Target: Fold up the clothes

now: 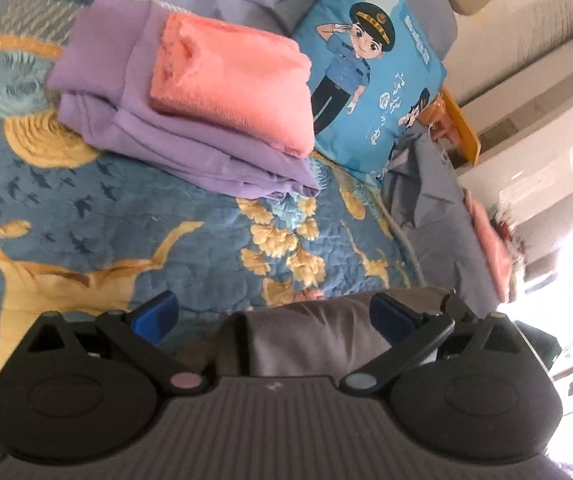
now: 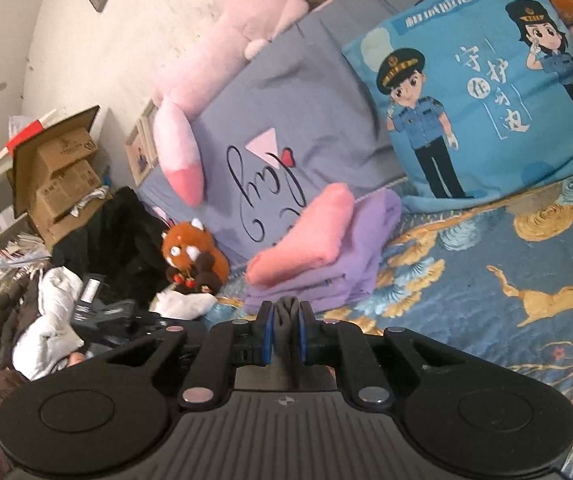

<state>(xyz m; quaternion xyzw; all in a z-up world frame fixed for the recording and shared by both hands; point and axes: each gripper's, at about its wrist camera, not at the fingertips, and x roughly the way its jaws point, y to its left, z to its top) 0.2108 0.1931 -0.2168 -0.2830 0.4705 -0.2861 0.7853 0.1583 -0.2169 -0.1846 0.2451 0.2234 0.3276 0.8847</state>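
The left gripper (image 1: 274, 312) is spread wide around a grey garment (image 1: 314, 336) at 6 o'clock; the right gripper (image 2: 285, 334) pinches grey fabric (image 2: 285, 314). Folded pink towel (image 1: 234, 80) tops purple clothes (image 1: 190, 148) at 11 o'clock.

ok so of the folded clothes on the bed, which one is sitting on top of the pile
The pink fleece piece is on top. It rests on the larger folded purple garment, which lies directly on the blue patterned bedspread. The grey garment is apart, between the left gripper's fingers.
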